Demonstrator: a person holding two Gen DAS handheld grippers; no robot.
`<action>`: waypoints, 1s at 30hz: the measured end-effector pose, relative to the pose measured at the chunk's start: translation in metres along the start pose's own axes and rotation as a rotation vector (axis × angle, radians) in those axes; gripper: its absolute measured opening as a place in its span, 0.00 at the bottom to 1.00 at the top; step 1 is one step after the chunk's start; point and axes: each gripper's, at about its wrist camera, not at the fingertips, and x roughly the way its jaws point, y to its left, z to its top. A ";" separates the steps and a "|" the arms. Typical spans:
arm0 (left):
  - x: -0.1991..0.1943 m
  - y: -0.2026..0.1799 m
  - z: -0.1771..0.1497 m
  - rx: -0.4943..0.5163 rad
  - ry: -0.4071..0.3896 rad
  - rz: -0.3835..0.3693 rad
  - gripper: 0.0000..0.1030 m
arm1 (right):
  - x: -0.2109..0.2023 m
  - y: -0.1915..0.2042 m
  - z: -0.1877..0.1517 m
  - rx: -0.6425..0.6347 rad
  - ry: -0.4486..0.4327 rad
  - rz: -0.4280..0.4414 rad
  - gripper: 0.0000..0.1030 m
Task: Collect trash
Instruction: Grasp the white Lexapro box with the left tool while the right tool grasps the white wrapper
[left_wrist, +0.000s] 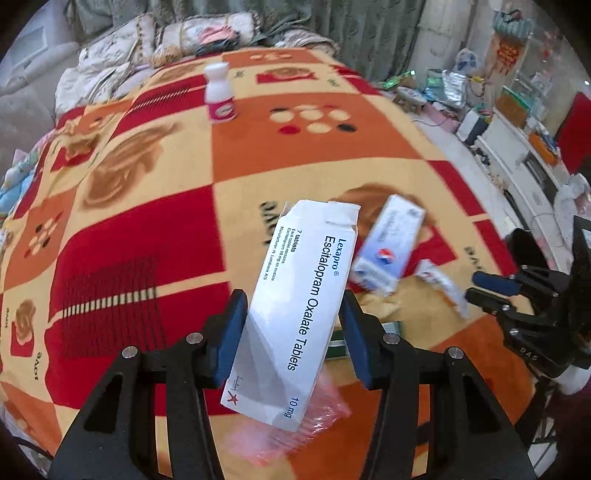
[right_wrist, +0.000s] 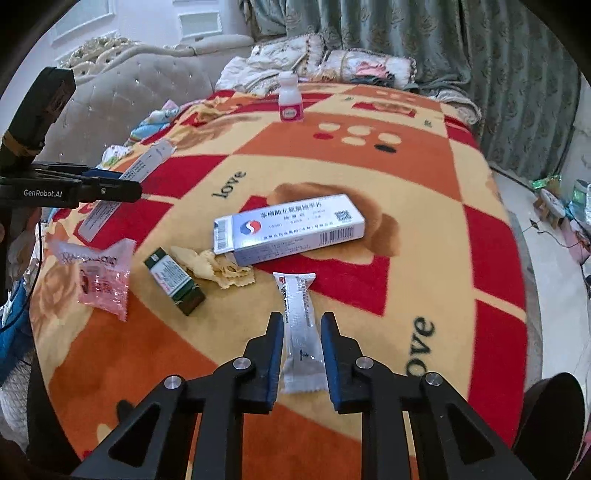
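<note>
Left gripper (left_wrist: 295, 332) clamped on a flattened white Lexapro carton (left_wrist: 295, 306), pads pressing its two long edges, carton lifted clear of the bed blanket (left_wrist: 147, 229) and tilted. Under it, a crumpled pink plastic wrapper (left_wrist: 295, 432) on the blanket (blurred in the left wrist view).

Right gripper (right_wrist: 301, 347) straddling a clear-and-white sachet (right_wrist: 301, 325), fingers close along both sides; reading taken as pinching the sachet, though actual pad contact hard to make out from the right wrist view. Sachet lying lengthwise between the fingers, far end pointing toward a white-and-blue medicine box (right_wrist: 291, 229) near the middle of the blanket.

Just left of that box, a crinkle-edged yellow scrap (right_wrist: 218, 269), touching or nearly touching its near corner. Beside the scrap, a small dark green box (right_wrist: 173, 280). Further left, the pink wrapper again (right_wrist: 99, 277). At the far end of the bed, upright, a small white bottle (right_wrist: 290, 96) with a pink label, well apart from everything else.
</note>
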 end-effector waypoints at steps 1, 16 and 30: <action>-0.005 -0.007 0.000 0.007 -0.010 -0.009 0.48 | -0.006 0.000 -0.001 0.006 -0.009 0.000 0.19; -0.024 -0.061 -0.002 0.025 -0.043 -0.077 0.48 | 0.005 -0.004 -0.005 0.071 0.033 0.033 0.27; 0.000 -0.080 -0.013 -0.002 0.002 -0.114 0.48 | 0.010 -0.018 -0.010 0.048 0.066 0.006 0.16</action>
